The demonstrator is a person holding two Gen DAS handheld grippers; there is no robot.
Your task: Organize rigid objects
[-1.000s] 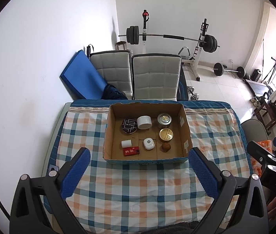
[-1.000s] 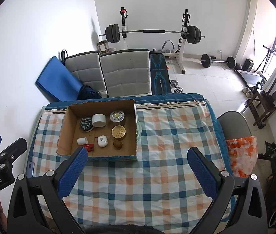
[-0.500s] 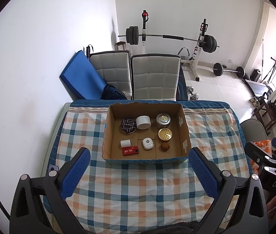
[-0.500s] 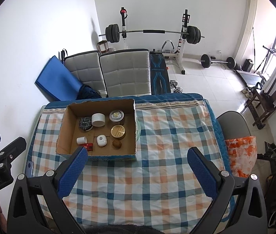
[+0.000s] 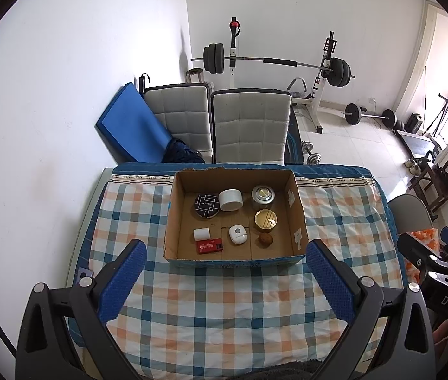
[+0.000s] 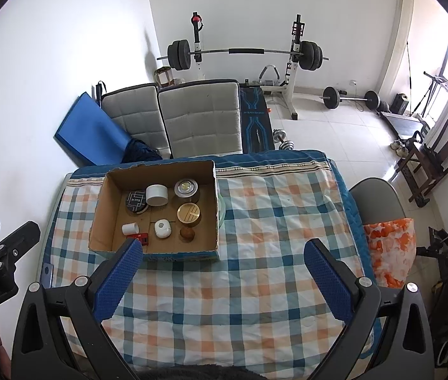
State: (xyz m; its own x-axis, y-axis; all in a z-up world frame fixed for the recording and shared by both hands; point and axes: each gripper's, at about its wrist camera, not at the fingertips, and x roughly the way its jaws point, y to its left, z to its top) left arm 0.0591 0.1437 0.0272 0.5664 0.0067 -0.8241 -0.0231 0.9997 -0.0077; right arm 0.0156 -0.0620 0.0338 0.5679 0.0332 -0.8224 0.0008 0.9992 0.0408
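Cardboard box sits at the checked tablecloth's far edge, long axis left-right, open top up, small containers inside. Left gripper and right gripper both spread wide, empty. Barbell rack behind.

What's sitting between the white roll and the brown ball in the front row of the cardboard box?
Between the white roll and the brown ball sit the red packet and a white rounded device, clearest in the left wrist view.

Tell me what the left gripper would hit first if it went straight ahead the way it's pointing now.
Most likely the near wall of the cardboard box, which lies centred between the open left gripper's fingers. Depth is uncertain; angled lower, it would meet the checked tablecloth first.
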